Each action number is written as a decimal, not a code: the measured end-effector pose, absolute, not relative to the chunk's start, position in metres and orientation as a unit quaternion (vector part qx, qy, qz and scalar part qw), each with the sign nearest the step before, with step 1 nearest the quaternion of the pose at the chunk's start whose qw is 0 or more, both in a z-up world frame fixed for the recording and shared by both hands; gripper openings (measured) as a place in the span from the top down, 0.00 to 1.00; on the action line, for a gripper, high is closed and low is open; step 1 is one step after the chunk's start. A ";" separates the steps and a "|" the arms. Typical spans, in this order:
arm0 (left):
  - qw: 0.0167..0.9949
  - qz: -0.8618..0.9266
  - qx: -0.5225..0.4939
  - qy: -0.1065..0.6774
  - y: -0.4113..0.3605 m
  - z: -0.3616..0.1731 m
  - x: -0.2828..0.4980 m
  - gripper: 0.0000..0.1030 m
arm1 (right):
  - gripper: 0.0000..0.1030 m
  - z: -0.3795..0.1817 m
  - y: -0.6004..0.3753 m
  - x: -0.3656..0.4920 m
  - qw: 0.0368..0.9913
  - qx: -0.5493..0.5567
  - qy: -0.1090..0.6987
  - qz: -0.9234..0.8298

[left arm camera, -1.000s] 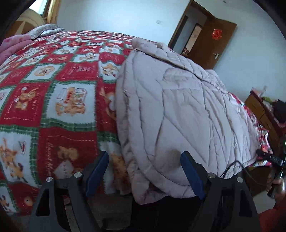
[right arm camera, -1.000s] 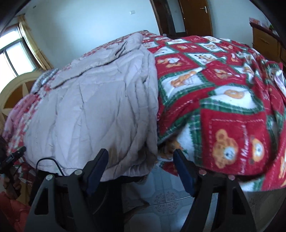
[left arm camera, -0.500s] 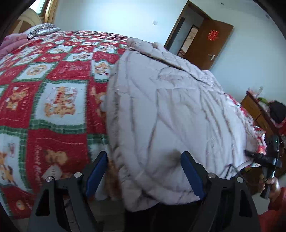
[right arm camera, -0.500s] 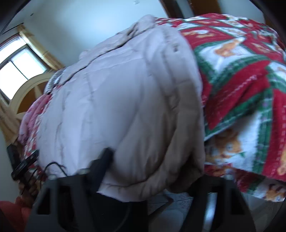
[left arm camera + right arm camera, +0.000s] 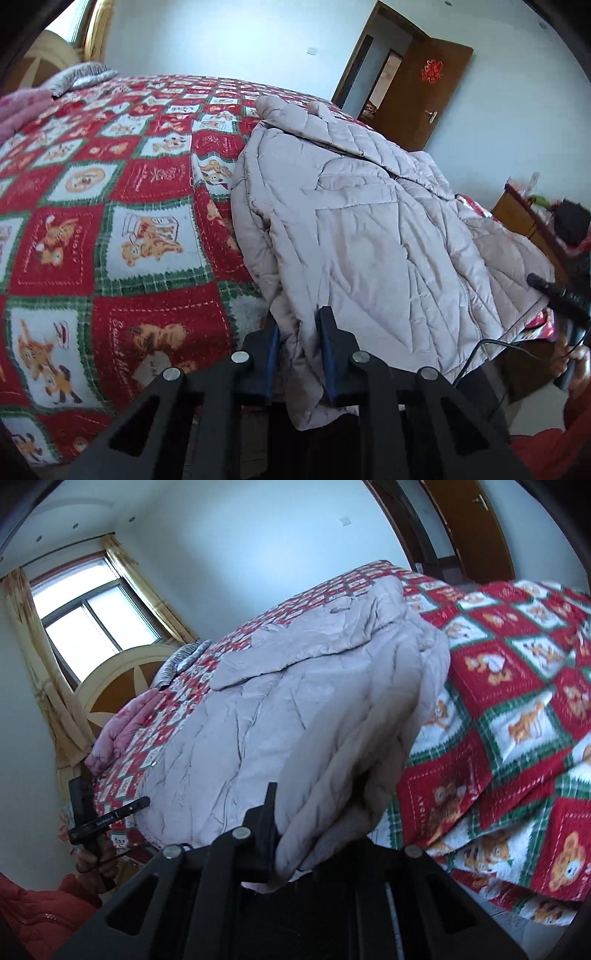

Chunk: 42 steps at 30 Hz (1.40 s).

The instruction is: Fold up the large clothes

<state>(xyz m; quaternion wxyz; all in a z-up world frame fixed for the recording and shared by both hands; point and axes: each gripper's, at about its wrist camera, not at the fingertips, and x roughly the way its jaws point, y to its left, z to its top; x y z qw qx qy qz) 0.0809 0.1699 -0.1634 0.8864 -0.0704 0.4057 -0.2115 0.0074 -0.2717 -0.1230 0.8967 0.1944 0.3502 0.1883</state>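
Note:
A large pale grey quilted coat (image 5: 369,240) lies spread on a bed, its hem hanging over the near edge. My left gripper (image 5: 298,347) is shut on the hem at the coat's left corner, cloth pinched between its blue pads. In the right wrist view the same coat (image 5: 295,716) fills the middle. My right gripper (image 5: 314,834) is closed in on the hem at the coat's right corner. Its left finger (image 5: 266,819) shows; the right finger is hidden under the cloth.
The bed carries a red, green and white patchwork bear blanket (image 5: 110,229), also in the right wrist view (image 5: 517,709). A pink pillow (image 5: 118,731) and headboard (image 5: 122,679) lie at the far end. A brown door (image 5: 424,92) and a wooden dresser (image 5: 532,221) stand beyond.
Both grippers were open in front of the hem. They moved in and closed on the coat's bottom corners, and the hem is lifted slightly.

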 end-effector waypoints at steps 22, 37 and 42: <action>0.860 -0.213 -0.166 0.433 0.165 -0.188 0.085 0.44 | 0.83 -0.154 -0.286 0.014 0.874 0.232 0.393 0.165; 0.891 -0.317 -0.153 0.287 0.152 -0.060 0.047 0.92 | 0.84 -0.066 -0.294 -0.030 0.884 0.267 0.295 0.245; 0.898 -0.335 -0.166 0.231 0.160 -0.014 0.035 0.92 | 0.85 -0.020 -0.297 -0.056 0.898 0.259 0.242 0.259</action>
